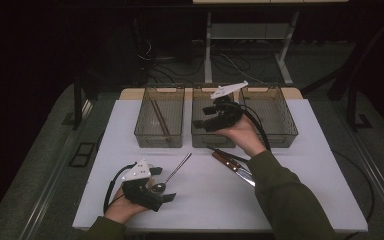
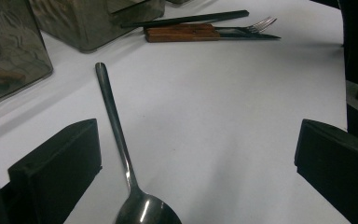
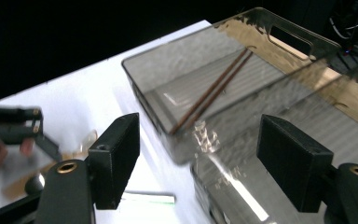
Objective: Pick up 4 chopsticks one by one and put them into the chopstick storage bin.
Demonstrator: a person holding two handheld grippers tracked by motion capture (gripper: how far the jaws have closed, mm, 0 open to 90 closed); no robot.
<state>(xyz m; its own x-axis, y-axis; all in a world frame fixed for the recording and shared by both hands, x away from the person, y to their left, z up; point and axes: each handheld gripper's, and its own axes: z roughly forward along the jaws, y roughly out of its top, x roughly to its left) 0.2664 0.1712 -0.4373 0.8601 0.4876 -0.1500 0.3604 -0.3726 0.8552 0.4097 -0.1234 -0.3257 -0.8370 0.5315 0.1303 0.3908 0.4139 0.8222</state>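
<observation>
High view: the right gripper (image 1: 214,117) hangs empty over the middle bin (image 1: 212,135); the left gripper (image 1: 156,186) straddles the spoon (image 1: 172,174).

Left gripper view: jaws apart, spoon between, ungripped. Next: close, lift.

Right gripper view: jaws apart, empty; chopsticks (image 3: 212,92) binned.

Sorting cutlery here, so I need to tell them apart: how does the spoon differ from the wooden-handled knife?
The spoon is all metal; the knife has a brown wooden handle. The spoon lies alone between the left gripper's open jaws; the knife lies beside a fork, under the right forearm. Both rest flat on the white table.
</observation>
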